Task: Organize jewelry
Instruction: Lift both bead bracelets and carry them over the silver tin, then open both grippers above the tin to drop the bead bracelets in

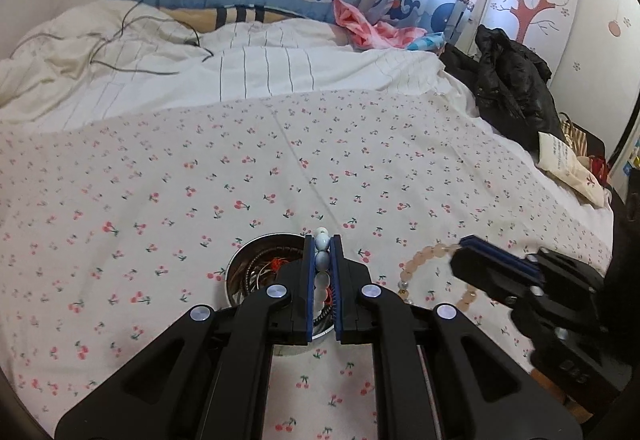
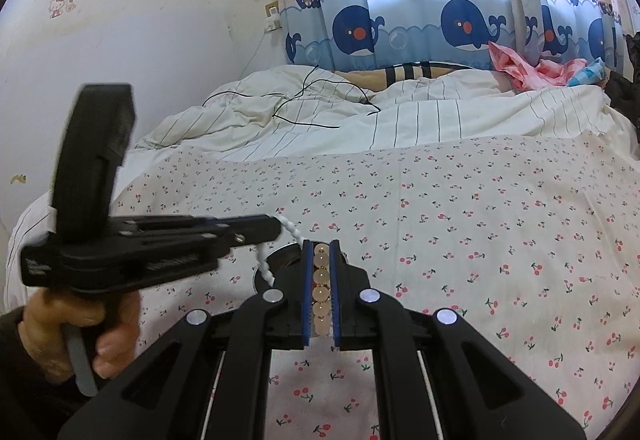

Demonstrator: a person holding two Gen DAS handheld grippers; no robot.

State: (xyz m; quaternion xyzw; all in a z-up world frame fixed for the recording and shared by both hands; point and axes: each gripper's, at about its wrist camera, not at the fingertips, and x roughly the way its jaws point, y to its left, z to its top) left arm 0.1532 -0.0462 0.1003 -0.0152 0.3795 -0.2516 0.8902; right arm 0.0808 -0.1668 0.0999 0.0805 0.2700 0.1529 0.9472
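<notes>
Left wrist view: the left gripper (image 1: 322, 272) is clamped on a white bead bracelet (image 1: 322, 260), its beads stacked between the blue pads directly above a steel bowl (image 1: 240, 268) that already contains dark cords and bangles. The bowl sits on the cherry-print sheet (image 1: 240, 168) near the bed's front edge. To the right, the right gripper (image 1: 466, 246) pinches a pink bead bracelet (image 1: 424, 254), whose loop hangs clear of the sheet, just beside the bowl. Right wrist view: the right gripper's jaws are closed on the pink beads, lined up along the pads; the white bracelet droops from the left gripper's tip over the bowl rim (image 2: 280, 254). A hand (image 2: 80, 332) grips the left tool's handle. Risk: both strands hang close together and could tangle; a release off-centre could send beads over the rim onto the sheet; elastic cord may snag on the ribbed pads.
</notes>
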